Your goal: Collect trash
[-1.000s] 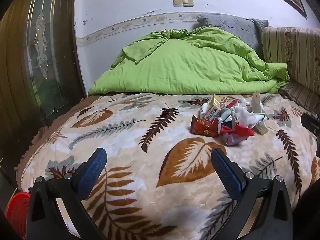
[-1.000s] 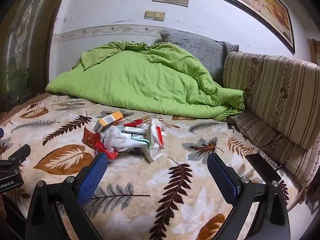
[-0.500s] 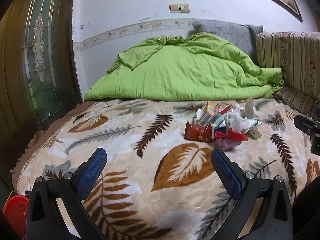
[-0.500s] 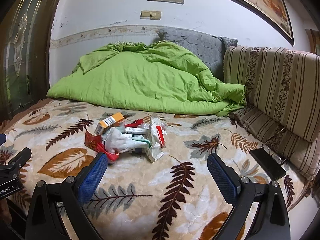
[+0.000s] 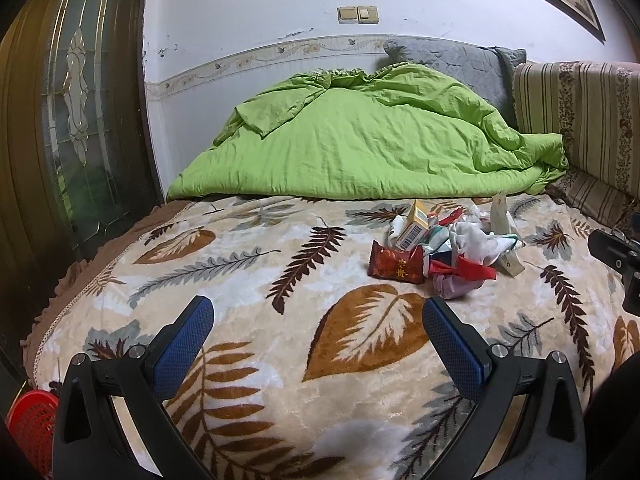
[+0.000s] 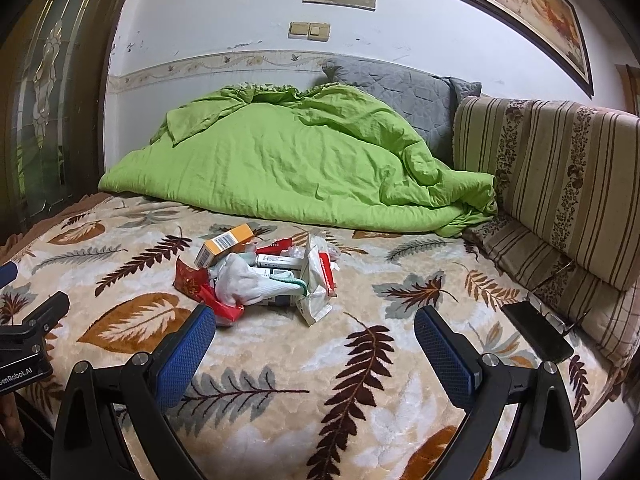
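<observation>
A heap of trash (image 5: 444, 246) (image 6: 264, 276) lies on the leaf-patterned blanket (image 5: 248, 280) (image 6: 400, 340): a dark red wrapper (image 5: 396, 266) (image 6: 191, 278), an orange and white box (image 5: 414, 226) (image 6: 224, 244), crumpled white tissue (image 5: 476, 240) (image 6: 244, 282), a white pouch (image 6: 316, 284) and red scraps. My left gripper (image 5: 318, 330) is open and empty, hovering short of the heap and to its left. In the right wrist view my right gripper (image 6: 314, 340) is open and empty too, just in front of the heap.
A green duvet (image 5: 360, 148) (image 6: 296, 164) is bunched at the back, with a grey pillow (image 6: 400, 92) behind it. Striped cushions (image 6: 560, 184) line the right side. A black phone (image 6: 538, 332) lies beside them. A red basket (image 5: 30, 426) sits low at the left, off the bed.
Both grippers stayed open. The views shifted slightly: the left camera pulled back a little from the heap, and the right one tilted so the heap sits nearer its fingers.
</observation>
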The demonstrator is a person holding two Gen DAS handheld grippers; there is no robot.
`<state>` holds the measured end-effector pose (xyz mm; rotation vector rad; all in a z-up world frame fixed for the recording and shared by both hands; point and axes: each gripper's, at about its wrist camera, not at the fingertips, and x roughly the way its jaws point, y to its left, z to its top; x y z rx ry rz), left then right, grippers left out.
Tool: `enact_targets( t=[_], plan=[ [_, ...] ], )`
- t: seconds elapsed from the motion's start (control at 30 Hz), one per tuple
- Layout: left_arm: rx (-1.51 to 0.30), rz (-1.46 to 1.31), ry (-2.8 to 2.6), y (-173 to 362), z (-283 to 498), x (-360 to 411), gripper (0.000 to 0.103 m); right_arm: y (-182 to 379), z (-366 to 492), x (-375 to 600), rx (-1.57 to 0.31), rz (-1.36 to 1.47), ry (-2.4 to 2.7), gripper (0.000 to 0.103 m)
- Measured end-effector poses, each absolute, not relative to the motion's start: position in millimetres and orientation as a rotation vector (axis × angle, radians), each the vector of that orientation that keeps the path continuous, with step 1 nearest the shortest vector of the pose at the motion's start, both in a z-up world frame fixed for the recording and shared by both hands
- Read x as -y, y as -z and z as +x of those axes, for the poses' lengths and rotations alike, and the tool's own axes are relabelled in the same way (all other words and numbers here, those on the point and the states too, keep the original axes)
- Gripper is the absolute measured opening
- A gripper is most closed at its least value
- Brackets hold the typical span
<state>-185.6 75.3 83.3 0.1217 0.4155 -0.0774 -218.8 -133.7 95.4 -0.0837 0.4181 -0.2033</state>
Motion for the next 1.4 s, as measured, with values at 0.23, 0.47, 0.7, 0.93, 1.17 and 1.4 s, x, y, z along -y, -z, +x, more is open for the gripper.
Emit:
enact_targets(
  t=[0.23, 0.47, 0.7, 0.93, 1.17, 1.4],
  plan=[
    [-0.433, 0.122, 0.079, -80, -181, -75, 0.103, -95, -217, 131, -0.433, -0.094, 0.183, 0.101],
    [-0.446, 0.113, 0.084, -78, -180, -78, 0.103, -95, -216, 132, -0.447, -0.093, 0.177, 0.101],
    [-0.483, 0.107, 0.084, -75, -174, -79, 0.103, -92, -213, 132, -0.456, -0.080, 0.161, 0.101],
    [-0.546, 0.092, 0.067, -68, -163, -80, 0.103, -90, -209, 133, -0.494, -0.072, 0.144, 0.101],
    [-0.596, 0.074, 0.060, -62, -154, -84, 0.103, -85, -193, 140, -0.553, 0.036, 0.062, 0.098],
    [-0.662, 0.036, 0.084, -54, -142, -88, 0.103, -77, -140, 163, -0.653, 0.364, -0.060, 0.092]
  ],
)
